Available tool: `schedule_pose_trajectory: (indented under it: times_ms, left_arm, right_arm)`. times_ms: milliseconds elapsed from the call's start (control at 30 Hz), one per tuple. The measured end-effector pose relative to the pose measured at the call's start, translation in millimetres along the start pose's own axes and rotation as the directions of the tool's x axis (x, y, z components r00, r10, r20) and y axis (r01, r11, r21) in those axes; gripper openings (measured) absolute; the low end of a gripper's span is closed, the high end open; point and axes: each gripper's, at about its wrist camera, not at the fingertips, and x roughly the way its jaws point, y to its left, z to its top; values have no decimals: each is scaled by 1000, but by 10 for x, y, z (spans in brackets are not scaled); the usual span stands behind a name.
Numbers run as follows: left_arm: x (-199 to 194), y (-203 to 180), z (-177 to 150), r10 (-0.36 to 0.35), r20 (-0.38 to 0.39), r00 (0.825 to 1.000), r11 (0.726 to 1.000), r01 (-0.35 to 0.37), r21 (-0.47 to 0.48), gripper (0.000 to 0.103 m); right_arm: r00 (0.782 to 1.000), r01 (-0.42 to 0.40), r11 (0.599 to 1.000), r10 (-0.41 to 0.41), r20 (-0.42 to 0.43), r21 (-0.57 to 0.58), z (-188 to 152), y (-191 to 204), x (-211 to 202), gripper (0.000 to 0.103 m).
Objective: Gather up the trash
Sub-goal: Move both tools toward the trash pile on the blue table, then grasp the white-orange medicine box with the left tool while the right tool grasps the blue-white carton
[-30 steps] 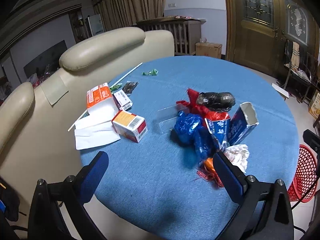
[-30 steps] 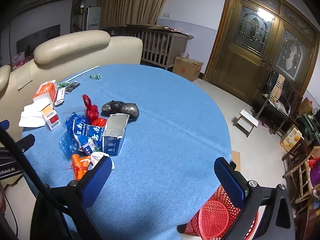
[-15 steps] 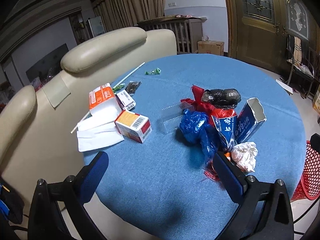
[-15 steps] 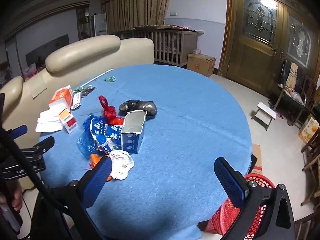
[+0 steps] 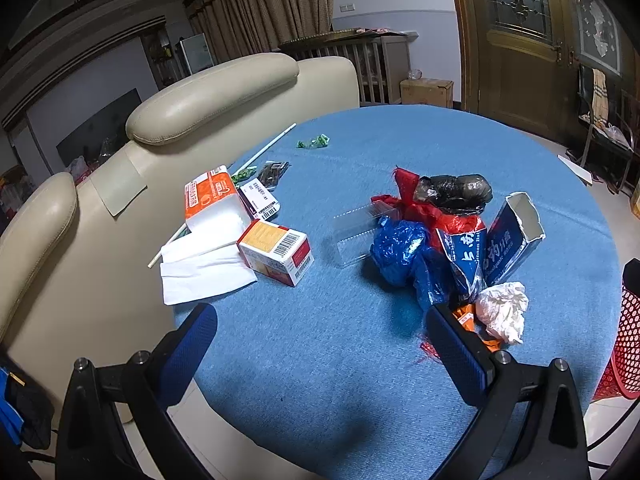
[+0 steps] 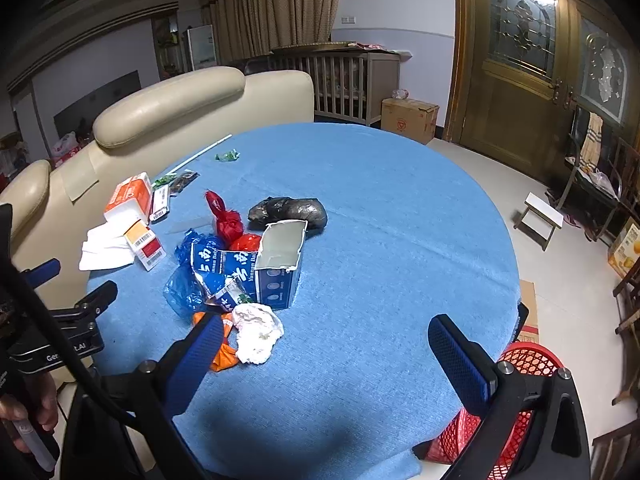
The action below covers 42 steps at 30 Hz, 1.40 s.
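The trash pile [image 6: 240,264] now lies closer ahead of both spread, empty fingers [image 6: 196,356], so the first grasp seems near.

You have one round blue table [image 6: 380,200] and one red mesh basket [image 6: 524,360] beside it. On the cloth, count three small cartons — two orange-and-white [image 5: 212,200] [image 5: 276,252], one barcoded white [image 5: 260,200] — one blue toothpaste box [image 5: 512,236], one crumpled tissue [image 5: 504,310], one black bag [image 5: 456,192], one straw [image 5: 264,150].
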Motion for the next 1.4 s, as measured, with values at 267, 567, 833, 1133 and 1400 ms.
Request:
schedule_pose_trajectory:
  times_ms: [267,567,833,1133,1400]
  left_arm:
    - [32,21,12,-1,2,1000,1000,1,-2,103]
    - [114,51,21,0,-13,1000,1000,0,-8,103]
    - [187,75,48,-3,-20,1000,1000,3,-15,103]
    - [508,344,40,-9,-92,996,997,2,-79,103]
    - [850,745,124,-1,-125,992,990,-17,-142,103]
  right_arm:
    - [1000,-2,1000,2,-12,9,19,10,66,103]
    - [1000,-9,1000,10,-29,23,43,18,156,103]
    - [999,-9,1000,10,-42,24,75,35,230,103]
    - [996,-46,997,50,-68,59,192,21,471,103]
    - [980,-147,976,165,-112,159,417,22,969,103]
